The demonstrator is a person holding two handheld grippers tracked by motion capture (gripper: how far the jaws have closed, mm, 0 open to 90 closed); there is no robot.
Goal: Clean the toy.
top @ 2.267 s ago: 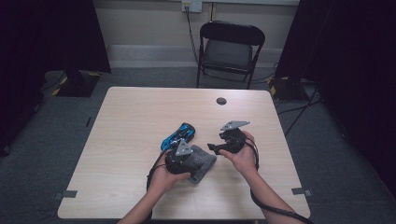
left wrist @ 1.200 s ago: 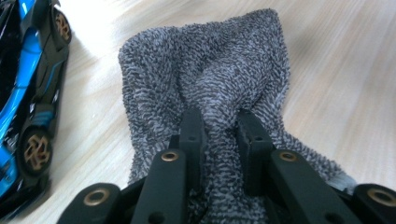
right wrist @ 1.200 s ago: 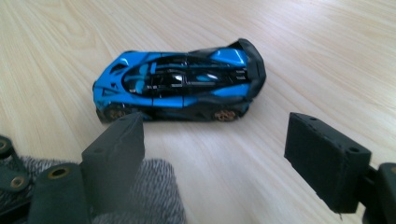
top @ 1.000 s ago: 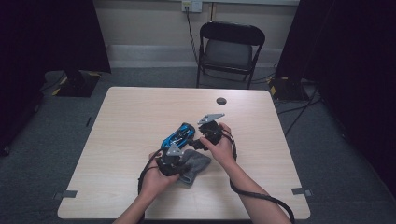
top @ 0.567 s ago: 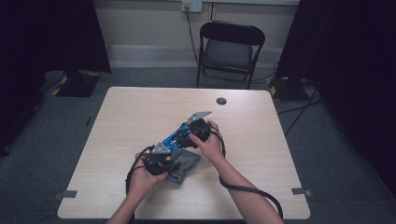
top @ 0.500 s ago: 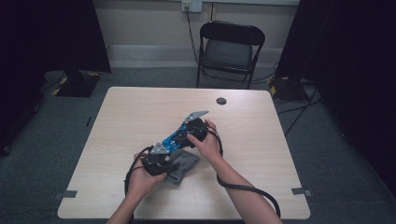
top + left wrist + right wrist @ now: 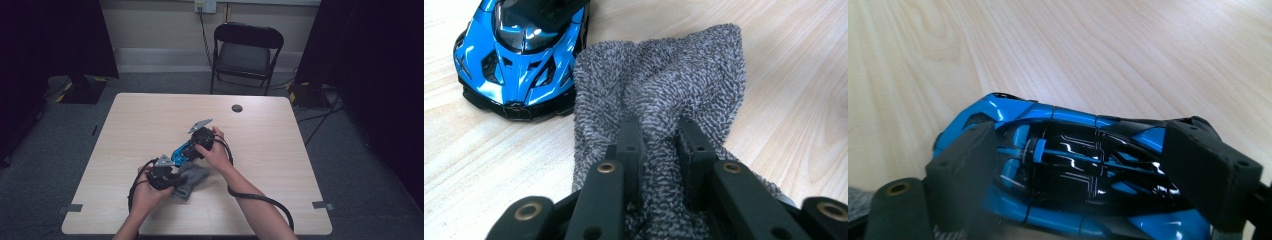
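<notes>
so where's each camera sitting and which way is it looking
high view: above the person's side, looking forward and down on the table; both forearms enter from the bottom.
left gripper view: on the left gripper, looking along its fingers clamped on the grey cloth.
right gripper view: on the right gripper, its fingers astride the blue toy car.
All three share the car.

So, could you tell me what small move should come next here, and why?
Probably close the right hand-held gripper on the blue toy car: its jaws have just been opening and now straddle the car's sides without clearly pressing. The left hand-held gripper is already shut on the grey cloth, which lies against the car's nose, seemingly ready to wipe once the car is steadied.
</notes>
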